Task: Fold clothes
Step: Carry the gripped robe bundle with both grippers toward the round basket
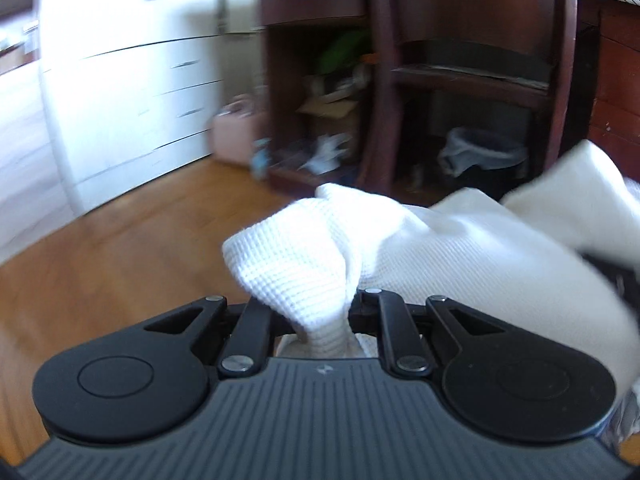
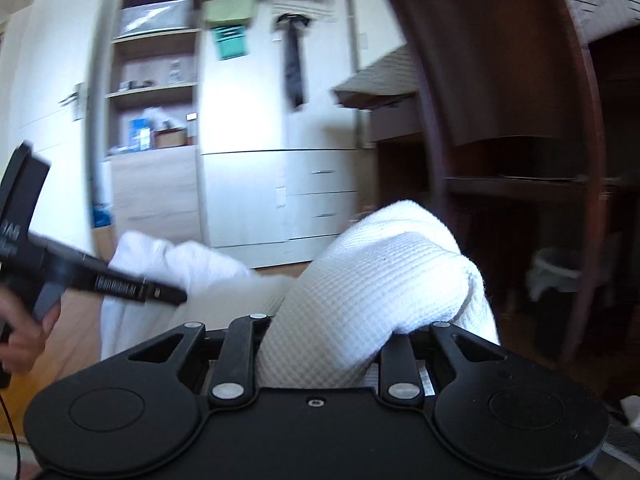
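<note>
A white waffle-knit garment (image 1: 440,248) hangs in the air between both grippers, above the floor. In the left wrist view my left gripper (image 1: 324,322) is shut on a bunched corner of it, and the cloth runs off to the right. In the right wrist view my right gripper (image 2: 320,346) is shut on another thick bunch of the garment (image 2: 380,276), which hides its fingertips. The left gripper (image 2: 176,296) shows there at the left, held by a hand (image 2: 20,340), with its tip in the cloth.
A wooden floor (image 1: 120,260) lies below. A white drawer cabinet (image 1: 132,92) stands at the left. A dark wooden shelf unit (image 1: 460,80) with clutter stands ahead, with a lined bin (image 1: 484,156) under it. A pink box (image 1: 234,136) sits on the floor.
</note>
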